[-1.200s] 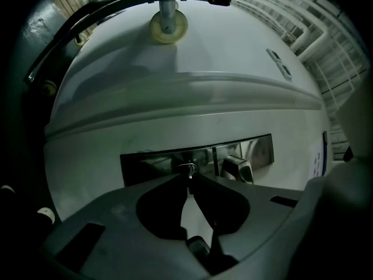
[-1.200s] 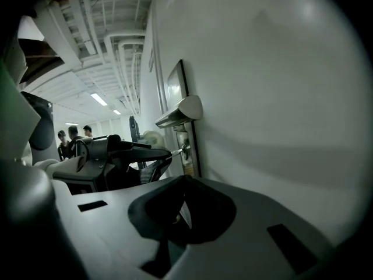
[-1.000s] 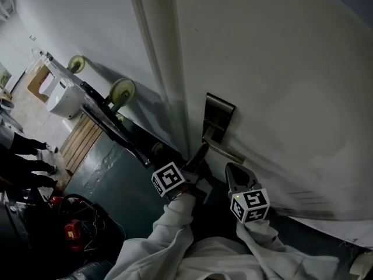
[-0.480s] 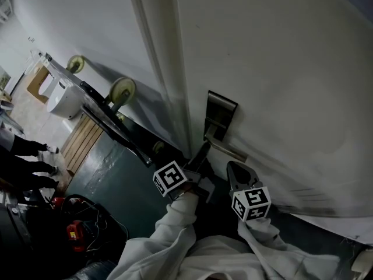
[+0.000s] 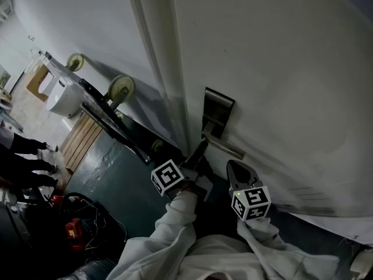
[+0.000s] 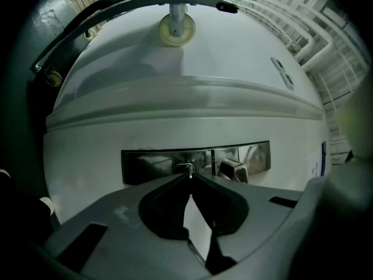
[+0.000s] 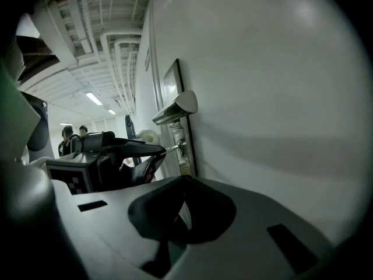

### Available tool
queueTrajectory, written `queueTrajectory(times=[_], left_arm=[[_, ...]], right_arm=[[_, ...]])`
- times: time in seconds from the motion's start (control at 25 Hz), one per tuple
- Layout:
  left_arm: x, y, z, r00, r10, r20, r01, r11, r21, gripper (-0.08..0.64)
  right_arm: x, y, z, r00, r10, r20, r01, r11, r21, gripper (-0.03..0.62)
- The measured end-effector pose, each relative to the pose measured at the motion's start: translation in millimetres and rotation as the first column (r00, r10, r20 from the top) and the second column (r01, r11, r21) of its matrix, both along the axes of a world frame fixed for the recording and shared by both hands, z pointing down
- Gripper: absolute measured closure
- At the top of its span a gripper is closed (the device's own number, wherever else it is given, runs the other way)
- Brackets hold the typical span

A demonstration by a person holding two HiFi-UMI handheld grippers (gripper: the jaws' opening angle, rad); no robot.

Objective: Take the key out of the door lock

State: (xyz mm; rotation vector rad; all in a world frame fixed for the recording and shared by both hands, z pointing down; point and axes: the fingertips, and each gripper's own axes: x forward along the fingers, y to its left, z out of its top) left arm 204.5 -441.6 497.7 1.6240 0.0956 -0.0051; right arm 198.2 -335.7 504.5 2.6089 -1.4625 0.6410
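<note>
The small metal key (image 6: 186, 168) sticks in the cylinder of the steel lock plate (image 6: 151, 165) on the white door (image 5: 280, 69). My left gripper (image 6: 189, 176) is shut on the key's head, right at the plate. From the right gripper view the key (image 7: 169, 149) runs from the left gripper's tips into the lock. The lever handle (image 7: 176, 107) juts out just above it. My right gripper (image 5: 236, 167) hangs below the handle (image 5: 224, 147), close to the door, shut with nothing in it. The left gripper (image 5: 201, 148) reaches up to the plate (image 5: 218, 111).
A metal cart with pale wheels (image 5: 121, 89) leans against the wall left of the door. A wooden pallet (image 5: 84, 139) and a red tool (image 5: 73, 232) lie on the dark floor. People stand at the far left (image 5: 20, 156).
Almost nothing: both grippers stay in place at the lock, and the head view has shifted only slightly.
</note>
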Motion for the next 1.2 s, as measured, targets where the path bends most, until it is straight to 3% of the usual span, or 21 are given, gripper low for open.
queueTrajectory(times=[0.12, 0.56, 0.84, 1.2], left_arm=[[-16, 3, -1, 1.000, -0.012, -0.003, 0.012, 1.000, 0.023, 0.535], [-41, 10, -4, 0.999, -0.009, -0.042, 0.009, 1.000, -0.008, 0.535], [-55, 15, -5, 1.000, -0.016, -0.027, 0.018, 0.998, 0.060, 0.535], [-81, 1, -11, 0.995, -0.093, -0.023, 0.096, 0.979, 0.178, 0.535]], right_arm=[[0, 3, 1, 1.000, -0.004, 0.000, 0.004, 1.000, -0.002, 0.540], [-18, 7, 1, 1.000, -0.028, -0.005, 0.028, 1.000, -0.002, 0.540], [-29, 17, -1, 0.999, -0.040, -0.010, 0.040, 0.999, -0.001, 0.540], [-40, 6, 3, 0.995, -0.096, 0.003, 0.096, 0.995, 0.013, 0.540]])
